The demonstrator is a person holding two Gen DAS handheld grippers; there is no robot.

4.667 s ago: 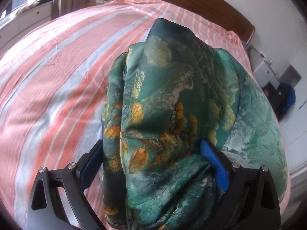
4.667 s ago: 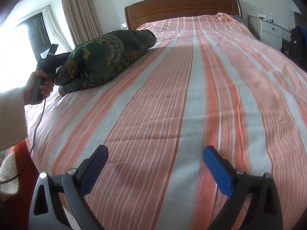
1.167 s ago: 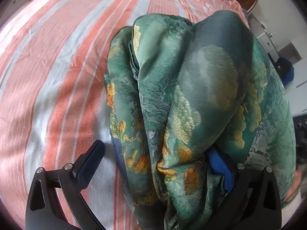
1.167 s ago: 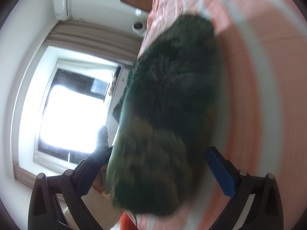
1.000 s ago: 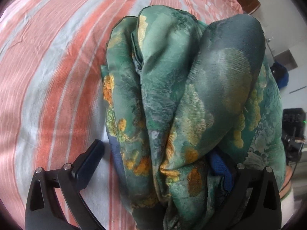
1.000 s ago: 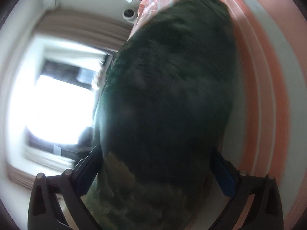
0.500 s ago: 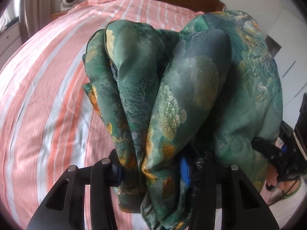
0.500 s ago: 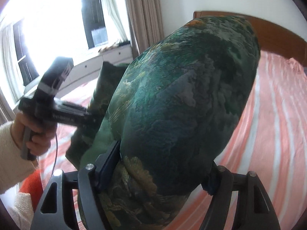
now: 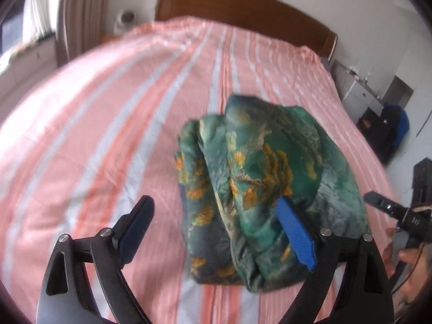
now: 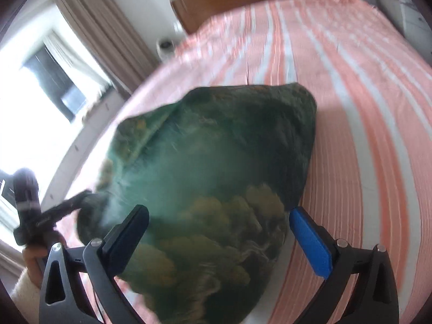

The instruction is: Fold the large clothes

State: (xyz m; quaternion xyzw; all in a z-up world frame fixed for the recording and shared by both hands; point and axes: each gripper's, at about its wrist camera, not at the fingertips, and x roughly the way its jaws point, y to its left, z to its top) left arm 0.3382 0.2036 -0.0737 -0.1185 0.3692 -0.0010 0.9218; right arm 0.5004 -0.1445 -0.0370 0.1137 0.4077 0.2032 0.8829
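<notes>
Daylight poured in from the window [image 10: 40, 102], which was blown out to plain white glare in the right wrist view. The room was bright and evenly lit. The green cloth [image 10: 216, 189] was smeared with motion blur there, its pattern soft, and it cast a faint shadow on the striped bed [image 10: 364, 135] beside it. In the left wrist view the bed [image 9: 94, 135] and the headboard [image 9: 243, 13] were slightly blurred too. Both pictures bulged like a fishbowl, with dark corners at the edges.
</notes>
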